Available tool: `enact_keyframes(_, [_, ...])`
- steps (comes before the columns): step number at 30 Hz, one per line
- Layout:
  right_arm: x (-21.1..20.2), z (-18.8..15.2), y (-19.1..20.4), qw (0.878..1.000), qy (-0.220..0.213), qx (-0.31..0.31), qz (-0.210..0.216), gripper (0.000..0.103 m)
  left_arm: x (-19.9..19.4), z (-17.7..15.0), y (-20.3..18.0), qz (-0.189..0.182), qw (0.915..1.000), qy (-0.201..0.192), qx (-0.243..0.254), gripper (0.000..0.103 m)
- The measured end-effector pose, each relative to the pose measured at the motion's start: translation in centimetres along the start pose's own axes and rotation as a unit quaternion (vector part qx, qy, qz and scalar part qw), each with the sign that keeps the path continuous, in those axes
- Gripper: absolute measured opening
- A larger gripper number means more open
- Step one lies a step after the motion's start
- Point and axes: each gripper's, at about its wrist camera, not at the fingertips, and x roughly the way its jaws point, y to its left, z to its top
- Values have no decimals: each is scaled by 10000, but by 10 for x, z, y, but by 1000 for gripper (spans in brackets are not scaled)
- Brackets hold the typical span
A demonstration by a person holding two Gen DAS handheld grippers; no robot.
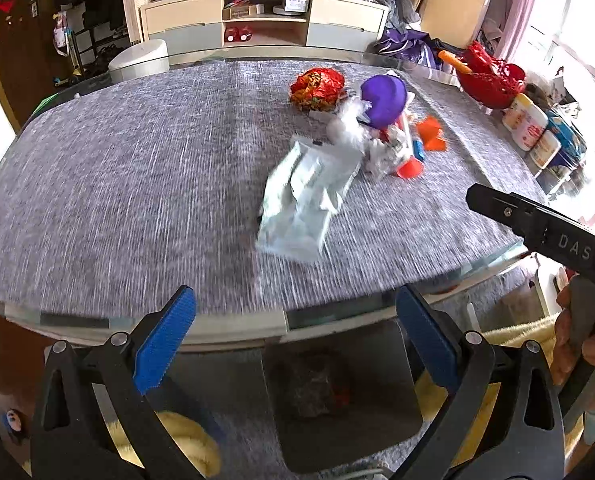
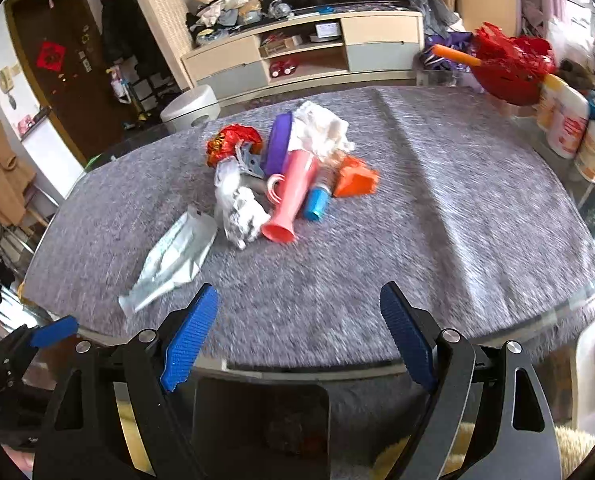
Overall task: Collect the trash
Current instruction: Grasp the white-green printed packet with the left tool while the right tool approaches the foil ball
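Note:
A pile of trash lies mid-table on a grey cloth (image 1: 117, 184): a flat silvery bag (image 1: 303, 196) (image 2: 173, 256), a red foil wrapper (image 1: 317, 88) (image 2: 231, 146), a purple bowl-like piece (image 1: 383, 98) (image 2: 277, 146), crumpled white paper (image 2: 321, 130), a pink cup (image 2: 293, 198), a blue cap (image 2: 316, 202) and an orange piece (image 1: 431, 132) (image 2: 355, 178). My left gripper (image 1: 295, 334) is open and empty at the table's near edge. My right gripper (image 2: 299, 328) is open and empty, also at the near edge; its body shows in the left wrist view (image 1: 537, 224).
A red mesh basket (image 1: 487, 76) (image 2: 509, 66), white jars (image 1: 531, 128) (image 2: 569, 128) and boxes stand at the table's right edge. A cream TV cabinet (image 1: 265, 20) and a white bin (image 1: 139, 60) stand behind the table. The glass table rim (image 1: 233, 324) is just before the grippers.

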Motion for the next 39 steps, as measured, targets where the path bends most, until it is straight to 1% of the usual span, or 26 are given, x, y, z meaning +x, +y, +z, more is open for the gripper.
enact_keyframes(7, [34,22,11,9998,102,-43,175,82,32,26,5,22,9999,122,-10,95])
enact_keyframes(9, [42,28,14,9996,119,-73,237,76,39,31,6,1,9999,143,5,95])
enact_keyframes(11, [50,34,18,9993,158,-67,319,67,44,34,6,-12,9999,155,12,95])
enact_keyframes(15, [60,40,23,9991,212,-144,334,61,55,41,6,-52,9998,204,37,94])
enact_keyframes(16, [62,41,24,9991,225,-159,337,58,59,42,6,-65,9997,229,42,93])
enact_keyframes(18, [66,41,26,9989,274,-179,350,55,66,43,5,-111,9995,301,44,86])
enact_keyframes(20, [68,41,26,9989,273,-225,312,51,72,42,4,-124,9993,357,56,84])
enact_keyframes(23, [70,41,27,9988,267,-252,310,46,76,41,-2,18,9993,315,224,84])
enact_keyframes(24, [69,41,27,9989,253,-266,300,45,76,41,-3,68,9992,295,270,82])
enact_keyframes(25, [68,41,27,9989,228,-287,282,41,76,41,-4,131,9991,271,306,79])
enact_keyframes(27, [67,41,26,9991,185,-288,269,37,75,41,-3,295,9987,227,358,62])
enact_keyframes(28, [66,41,26,9991,160,-290,278,33,73,42,-1,361,9986,204,337,57])
enact_keyframes(29, [67,43,27,9990,161,-290,306,24,72,42,2,355,9988,204,282,53])
enact_keyframes(30, [66,43,27,9989,186,-288,314,21,71,43,4,345,9989,207,250,46])
enact_keyframes(31, [66,43,27,9989,191,-296,314,21,70,43,7,383,9988,200,230,43])
enact_keyframes(34, [63,43,28,9988,185,-314,318,19,66,42,11,349,9990,198,191,40])
enact_keyframes(35, [60,43,28,9989,162,-300,330,18,65,41,11,341,9991,193,186,38])
enact_keyframes(36, [57,43,27,9989,132,-294,341,18,63,40,11,314,9992,178,174,34])
enact_keyframes(39, [48,44,28,9989,59,-296,357,17,55,38,11,178,9997,107,138,28])
